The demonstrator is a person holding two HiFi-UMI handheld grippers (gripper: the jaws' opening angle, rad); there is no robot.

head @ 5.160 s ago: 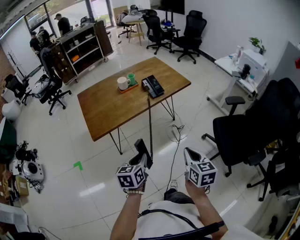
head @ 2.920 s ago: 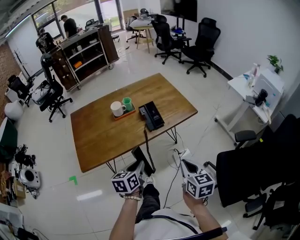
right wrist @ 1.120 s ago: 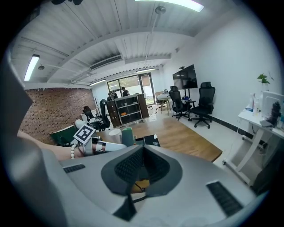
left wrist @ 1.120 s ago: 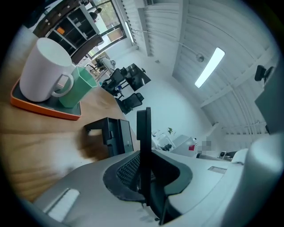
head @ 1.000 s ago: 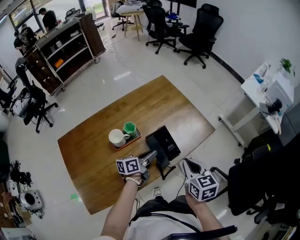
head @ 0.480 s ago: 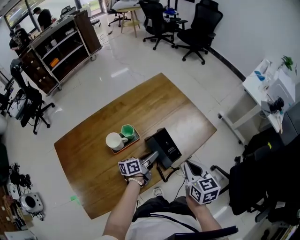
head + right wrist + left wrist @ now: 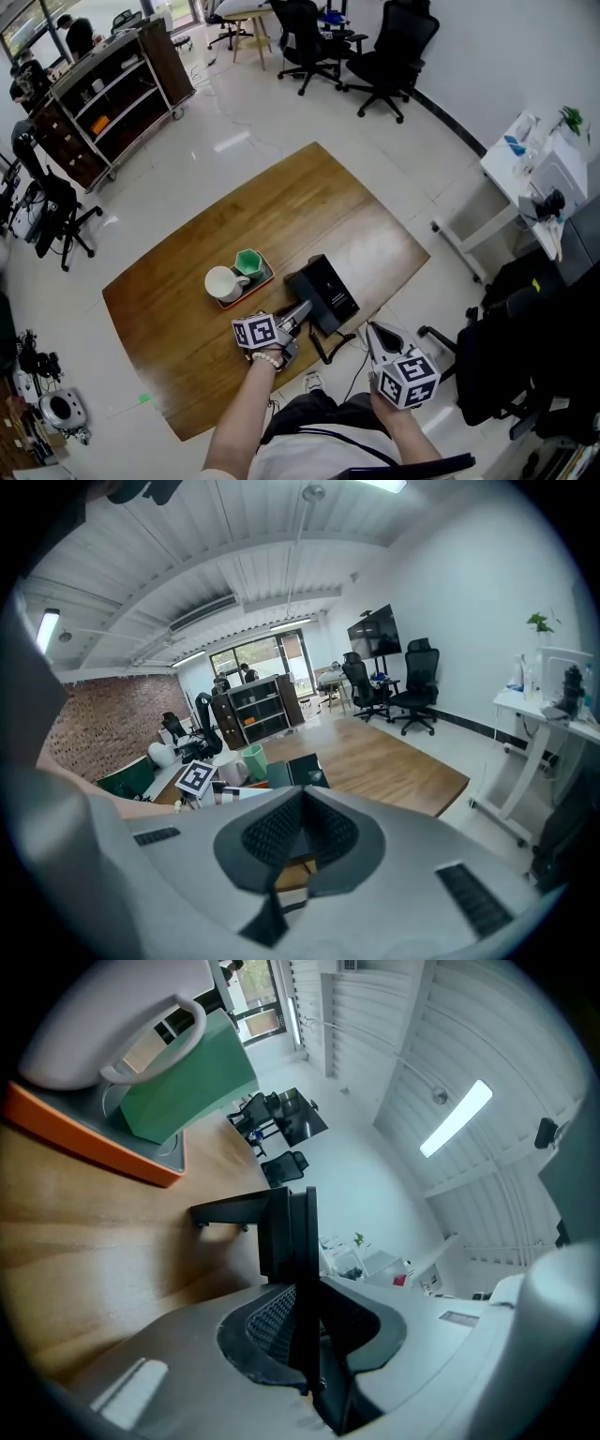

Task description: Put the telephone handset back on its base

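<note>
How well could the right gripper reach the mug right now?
Probably not easily: the right gripper hangs off the table's near edge, and the left gripper holding the handset, plus the base, lie between it and the mug.

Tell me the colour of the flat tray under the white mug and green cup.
Orange flat tray, clearest in the left gripper view.

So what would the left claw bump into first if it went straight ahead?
Probably the telephone base, just ahead on the table. The left claw, shut on the handset, points right at it, so the handset would likely touch first. Depth is hard to judge.
</note>
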